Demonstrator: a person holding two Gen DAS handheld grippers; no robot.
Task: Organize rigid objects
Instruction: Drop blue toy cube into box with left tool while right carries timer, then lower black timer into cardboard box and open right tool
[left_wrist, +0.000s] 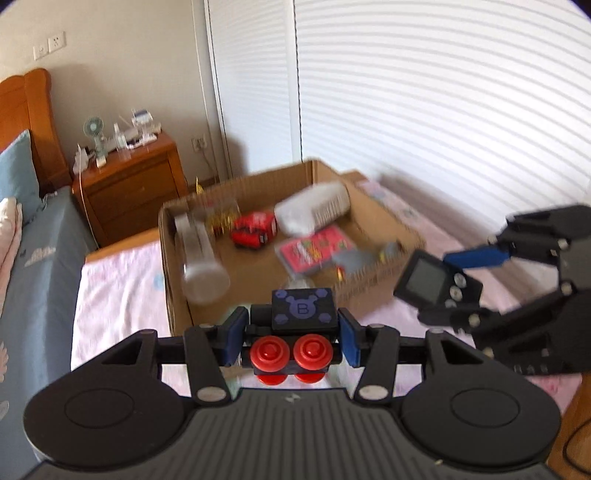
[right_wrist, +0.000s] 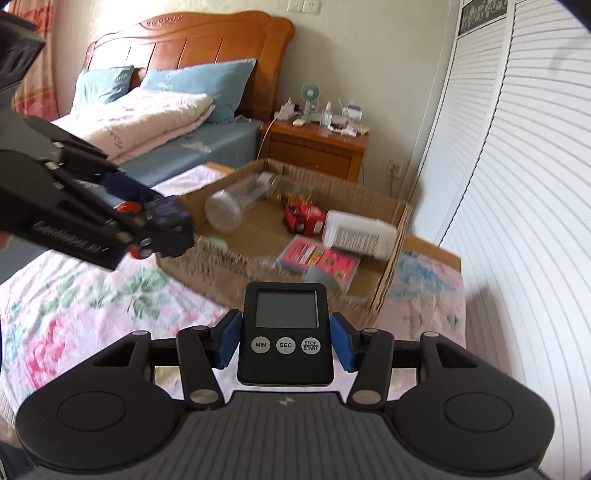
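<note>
The left claw (left_wrist: 291, 341) grips a black toy block with red wheels (left_wrist: 291, 345); the right claw (right_wrist: 285, 345) clamps a black digital timer (right_wrist: 285, 338). Both hover before the open cardboard box (right_wrist: 397, 236), its contents blurred.

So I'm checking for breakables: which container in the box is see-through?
The clear jar lying on its side at the left; the white bottle at the right is opaque with a barcode label.
</note>
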